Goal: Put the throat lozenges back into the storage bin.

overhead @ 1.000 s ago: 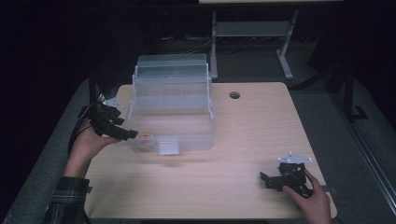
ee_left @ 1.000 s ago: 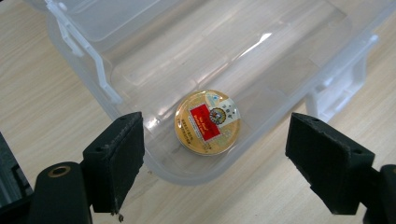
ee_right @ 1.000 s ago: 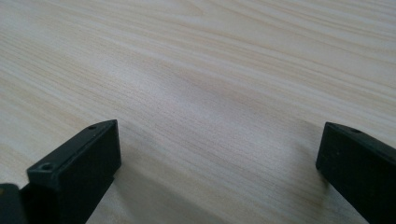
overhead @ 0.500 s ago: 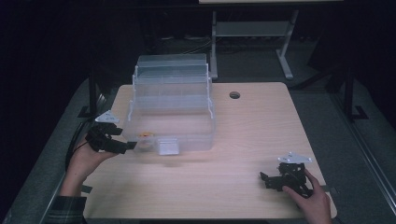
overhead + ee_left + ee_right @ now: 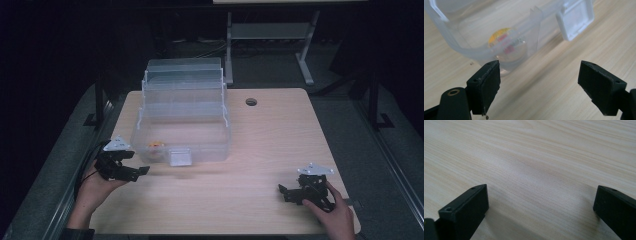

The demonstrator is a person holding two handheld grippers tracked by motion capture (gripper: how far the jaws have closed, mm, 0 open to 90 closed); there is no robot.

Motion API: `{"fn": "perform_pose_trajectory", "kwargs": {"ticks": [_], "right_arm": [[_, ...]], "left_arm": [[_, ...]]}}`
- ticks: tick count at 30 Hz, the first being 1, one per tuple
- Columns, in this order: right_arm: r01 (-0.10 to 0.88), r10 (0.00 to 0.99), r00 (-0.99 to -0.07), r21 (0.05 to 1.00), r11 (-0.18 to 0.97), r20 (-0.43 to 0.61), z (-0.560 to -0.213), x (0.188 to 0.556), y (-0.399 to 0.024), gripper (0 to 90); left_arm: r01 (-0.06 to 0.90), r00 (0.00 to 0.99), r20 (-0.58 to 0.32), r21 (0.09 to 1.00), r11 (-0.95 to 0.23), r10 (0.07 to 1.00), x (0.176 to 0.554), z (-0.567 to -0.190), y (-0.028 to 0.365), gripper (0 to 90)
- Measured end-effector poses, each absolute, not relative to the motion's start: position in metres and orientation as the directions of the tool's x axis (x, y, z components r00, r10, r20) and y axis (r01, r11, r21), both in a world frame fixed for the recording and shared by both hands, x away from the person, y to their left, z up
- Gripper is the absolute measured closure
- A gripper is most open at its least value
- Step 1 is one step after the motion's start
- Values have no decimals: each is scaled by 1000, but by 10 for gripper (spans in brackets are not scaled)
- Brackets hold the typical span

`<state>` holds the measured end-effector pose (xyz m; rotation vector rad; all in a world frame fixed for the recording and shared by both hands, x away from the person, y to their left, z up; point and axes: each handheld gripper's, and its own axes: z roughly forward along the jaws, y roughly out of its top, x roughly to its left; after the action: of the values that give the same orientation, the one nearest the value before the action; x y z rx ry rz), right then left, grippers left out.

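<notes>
Tongs update: left tongs pulled back from clear box, now spread wide, empty. Orange thing sitting inside box, just ahead. Looks dropped off, probably done. Right tongs spread too, parked on worktop, well apart.

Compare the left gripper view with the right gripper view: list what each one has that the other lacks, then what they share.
Left gripper view alone: the clear plastic box, its white latch, and a small orange and red object seen blurred through the box wall. Right gripper view alone: nothing extra, just bare wood grain ahead of the jaws. Shared: the light wooden table, and in each an open gripper, left gripper and right gripper, with nothing between the jaws.
</notes>
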<state>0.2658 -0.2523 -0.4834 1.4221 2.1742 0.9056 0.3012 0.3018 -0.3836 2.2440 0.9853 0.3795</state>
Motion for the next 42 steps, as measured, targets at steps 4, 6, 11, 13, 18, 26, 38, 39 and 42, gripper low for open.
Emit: {"fn": "perform_pose_trajectory", "kwargs": {"ticks": [4, 6, 11, 13, 18, 26, 38, 39, 42], "right_arm": [[661, 911, -411, 697, 277, 27, -483, 266, -252, 0], [661, 911, -410, 697, 277, 27, -483, 266, -252, 0], [661, 912, -410, 697, 277, 26, -483, 266, -252, 0], [662, 912, -409, 697, 276, 27, -483, 266, -252, 0], [662, 913, -408, 697, 276, 26, -483, 266, -252, 0], [662, 913, -408, 697, 275, 27, -483, 265, -252, 0], [662, 913, -407, 697, 275, 26, -483, 265, -252, 0], [662, 913, -407, 697, 275, 27, -483, 265, -252, 0], [662, 913, -407, 697, 275, 26, -483, 265, -252, 0]], "left_arm": [[537, 680, 7, 676, -505, 733, 296, -393, 301, 174], [531, 680, 10, 682, -502, 733, 294, -397, 300, 174], [522, 681, 14, 692, -499, 732, 289, -406, 299, 174], [514, 684, 14, 700, -496, 729, 285, -411, 298, 174], [497, 684, 15, 722, -481, 729, 278, -422, 298, 172], [486, 690, 25, 725, -488, 724, 267, -438, 300, 171], [529, 690, 15, 672, -518, 724, 264, -464, 299, 133], [530, 692, 21, 663, -528, 721, 264, -466, 299, 133], [532, 691, 8, 671, -516, 723, 264, -468, 300, 124]]}}
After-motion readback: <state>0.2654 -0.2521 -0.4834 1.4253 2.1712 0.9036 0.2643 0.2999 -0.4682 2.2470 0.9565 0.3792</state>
